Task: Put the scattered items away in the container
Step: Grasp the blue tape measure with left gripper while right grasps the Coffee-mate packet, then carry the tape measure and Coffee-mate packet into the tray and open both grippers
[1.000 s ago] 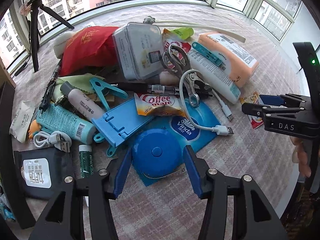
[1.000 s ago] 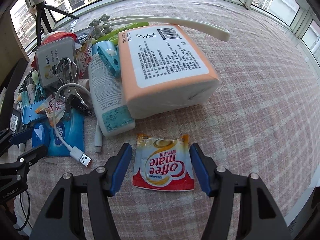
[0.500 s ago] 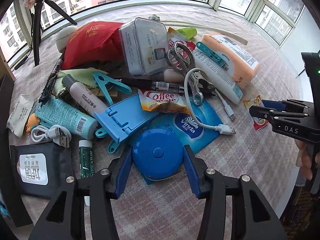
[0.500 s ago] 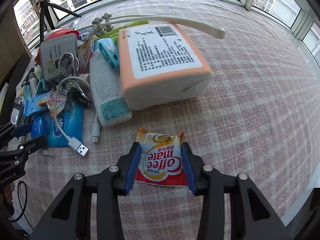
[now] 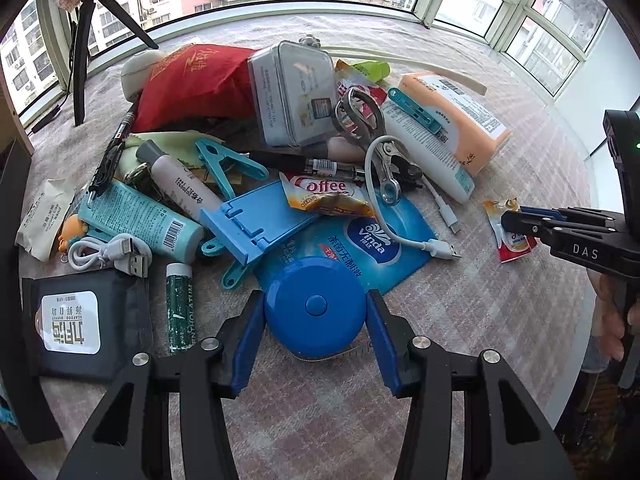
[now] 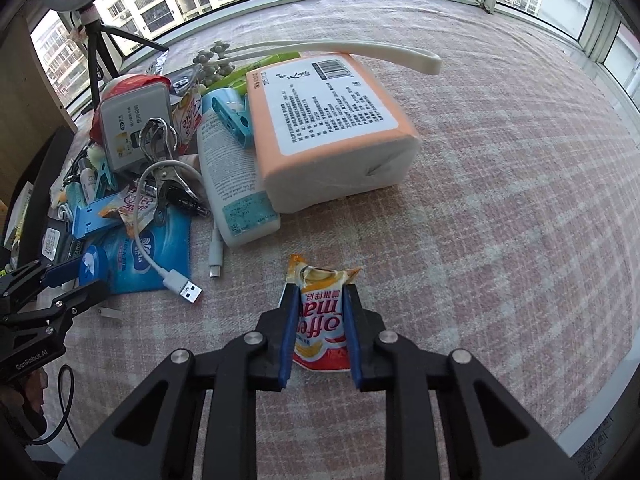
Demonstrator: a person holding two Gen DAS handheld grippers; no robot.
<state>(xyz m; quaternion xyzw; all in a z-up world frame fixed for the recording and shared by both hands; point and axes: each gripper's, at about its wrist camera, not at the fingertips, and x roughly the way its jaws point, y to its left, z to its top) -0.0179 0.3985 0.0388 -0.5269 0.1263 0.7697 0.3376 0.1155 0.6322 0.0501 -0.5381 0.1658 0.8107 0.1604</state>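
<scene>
A round blue tape measure (image 5: 316, 306) sits between the blue pads of my left gripper (image 5: 315, 300), which is shut on its sides; a bit of tape trails below it. In the right wrist view the left gripper (image 6: 76, 276) is at the left edge. My right gripper (image 6: 320, 292) is closing on a red and yellow Coffee mate sachet (image 6: 320, 320). The pads press both edges of the sachet, and it stands buckled between them. From the left wrist view that sachet (image 5: 510, 240) hangs from the right gripper (image 5: 516, 216). No container shows clearly.
A pile covers the checked cloth: orange tissue pack (image 6: 332, 128), white tube (image 6: 232, 176), metal tin (image 5: 292, 92), red pouch (image 5: 192, 80), Vinda pack (image 5: 372, 240), USB cable (image 5: 436, 246), blue stand (image 5: 256, 220), another Coffee mate sachet (image 5: 324, 196). A tripod (image 5: 84, 40) stands back left.
The right jaws closed from wide apart onto the flat sachet, which now stands crumpled between them. The left gripper kept its hold on the tape measure and shifted slightly over the pile.
</scene>
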